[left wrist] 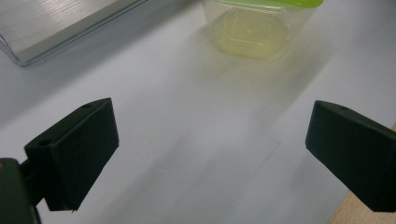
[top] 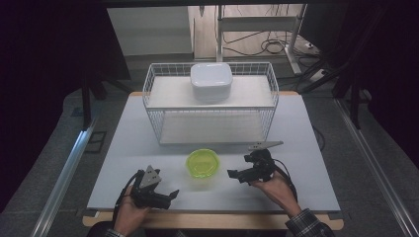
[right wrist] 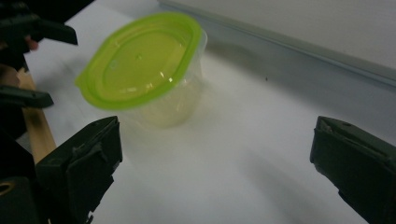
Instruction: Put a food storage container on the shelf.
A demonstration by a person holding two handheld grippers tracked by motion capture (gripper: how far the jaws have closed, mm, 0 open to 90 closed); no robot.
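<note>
From the high view I see my left tool (top: 168,196) near the front edge of the desk (top: 306,128), on the left, and my right tool (top: 236,174) on the right, a little farther in. Both point toward the middle, where the green-lidded container (top: 202,163) stands between them, apart from both. Behind it, at the far side of the desk, stands a white wire basket (top: 269,81), and a white square bowl (top: 211,80) rests on its upper shelf.

The left gripper view shows what the high view cannot: the jaws of the left tool (left wrist: 210,154) are spread wide with only bare desk between them, and they hold nothing. The container (left wrist: 257,28) is ahead, at the top of this view, and here its clear wall and pale bottom are visible under the green lid.

In the right gripper view the right tool (right wrist: 215,172) is also wide open and empty. The container (right wrist: 144,65) stands ahead and to the left of the jaws, with its lid (right wrist: 140,58) closed on it. At the left edge I see the left tool (right wrist: 28,60) farther off.
</note>
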